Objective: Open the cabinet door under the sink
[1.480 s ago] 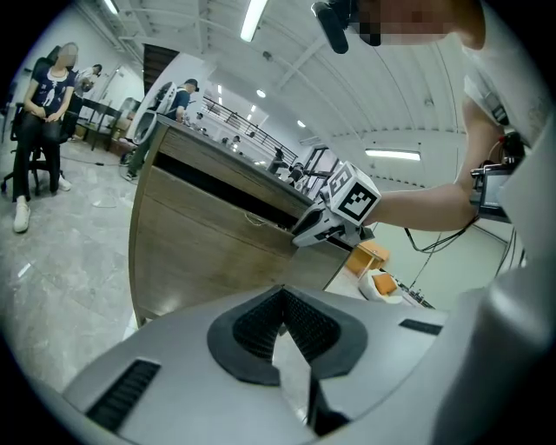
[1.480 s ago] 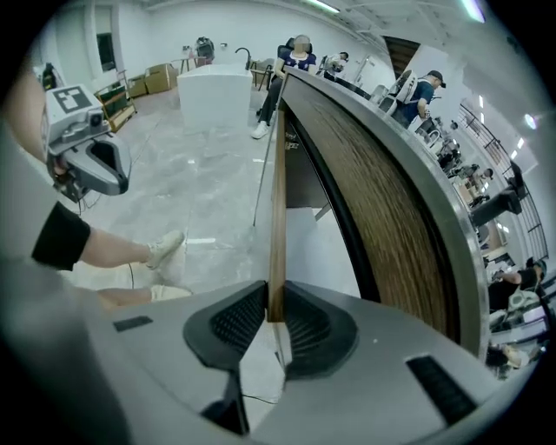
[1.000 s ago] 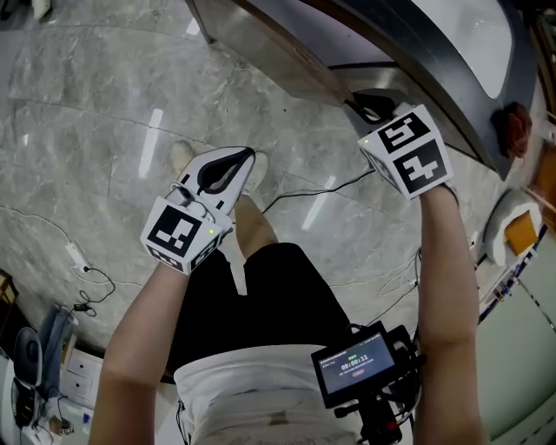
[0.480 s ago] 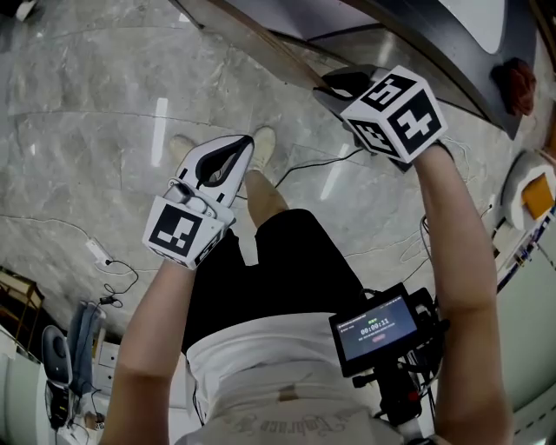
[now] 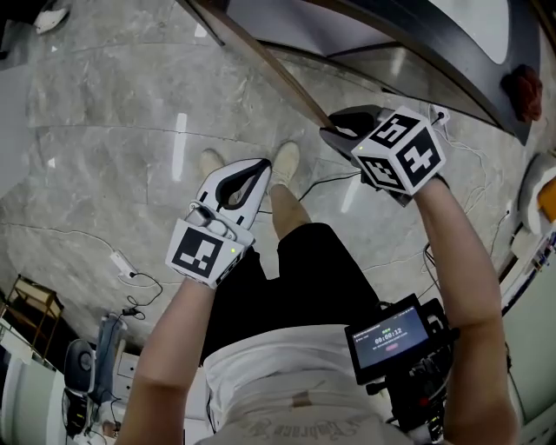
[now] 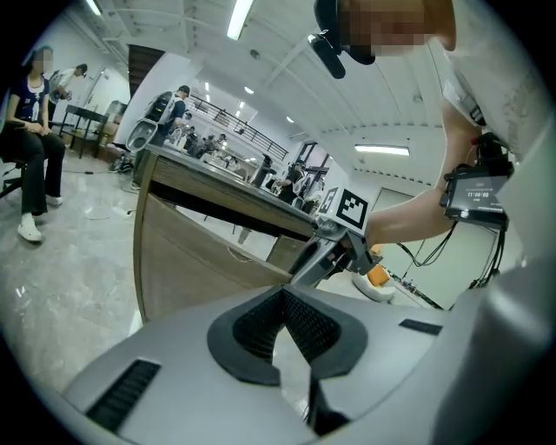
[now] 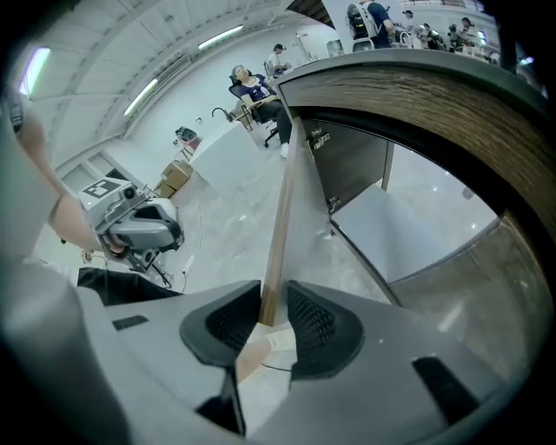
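Right hand-held gripper (image 5: 334,130) is at the free edge of the cabinet door (image 5: 261,61). In the right gripper view the door's thin wooden edge (image 7: 280,209) stands between the two pads. The jaws are parted and have just been opening. The edge sits close to both pads, but I see no clamp on it.

The door is swung out from the cabinet. In the head view its top edge runs as a wood strip diagonally from upper left down to the right hand-held gripper. The sink (image 5: 473,26) is above it, at the top right, set in the dark surface (image 5: 434,61). The right gripper view looks past the door into the cabinet (image 7: 408,226), which has a pale floor panel and a dark inner wall.

Left hand-held gripper (image 5: 248,174) is well apart from the door, over the marble floor (image 5: 104,130) and above the person's shoes (image 5: 285,161). Its jaws are closed together with nothing between them, and the left gripper view (image 6: 282,295) shows the pads meeting. That view also shows the door's outer face (image 6: 200,261), with the right hand-held gripper (image 6: 334,252) at its corner.

A small screen (image 5: 395,335) sits by the person's right forearm. A cable (image 5: 122,261) lies on the floor at lower left.
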